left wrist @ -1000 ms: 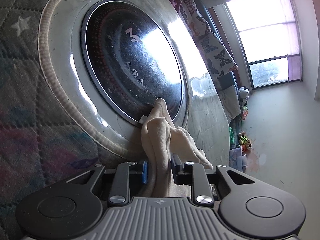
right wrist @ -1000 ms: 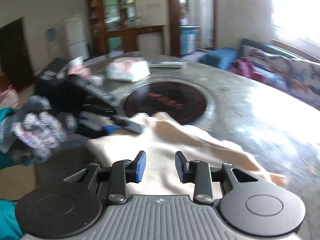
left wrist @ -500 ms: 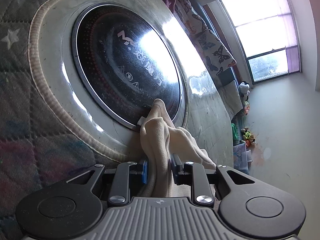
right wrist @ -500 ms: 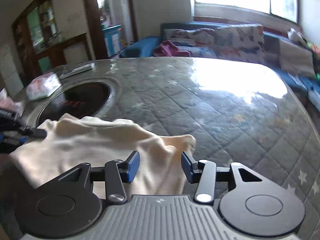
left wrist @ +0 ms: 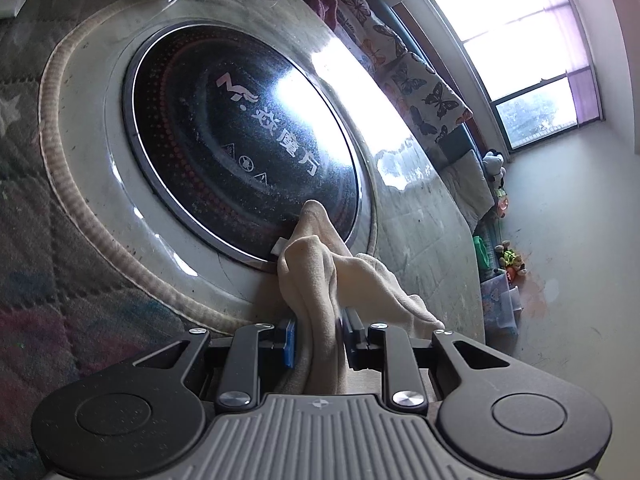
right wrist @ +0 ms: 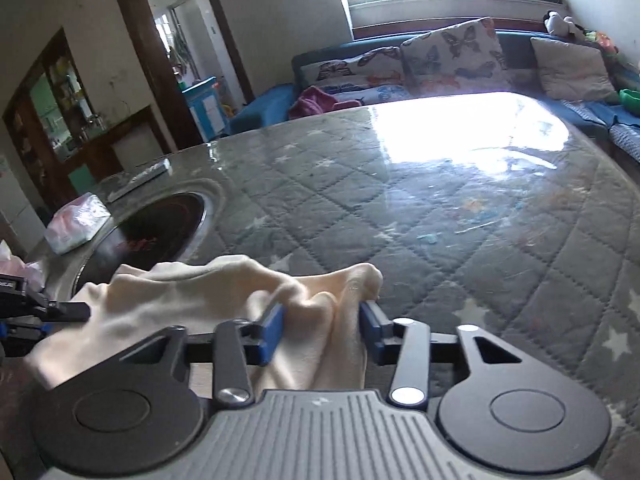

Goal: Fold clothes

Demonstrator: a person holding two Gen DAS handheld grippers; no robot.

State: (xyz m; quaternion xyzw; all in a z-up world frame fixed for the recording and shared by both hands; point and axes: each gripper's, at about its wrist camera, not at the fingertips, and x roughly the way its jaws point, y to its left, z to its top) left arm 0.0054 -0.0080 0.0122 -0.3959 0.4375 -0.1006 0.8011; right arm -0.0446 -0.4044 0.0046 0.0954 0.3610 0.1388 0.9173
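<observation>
Cream cloth [left wrist: 320, 300] fills the narrow gap of the left gripper [left wrist: 319, 338], whose blue pads press in on the bunched fabric from both sides, so it holds the garment firmly. From those pads the cloth runs forward as a gathered ridge, its tip lying on the rim of the black round cooktop [left wrist: 240, 148] set into the table [left wrist: 80, 272].

In the right wrist view, the right gripper [right wrist: 322, 330] stands fairly wide, with a raised fold of the same cloth [right wrist: 208, 304] between its blue pads; whether the pads actually press the fabric I cannot tell. The garment's long axis runs sideways from this gripper toward the cooktop [right wrist: 156, 228], where the left gripper's dark finger [right wrist: 60, 311] shows at the cloth's far end. The cloth lies on the quilted, star-patterned table cover [right wrist: 460, 240], just beside the cooktop and overlapping its near edge.

Beyond the cooktop sit a tissue pack [right wrist: 76, 226] and a remote [right wrist: 140, 178]. Well past the table, butterfly cushions [right wrist: 448, 56] line a blue sofa [right wrist: 264, 104].
</observation>
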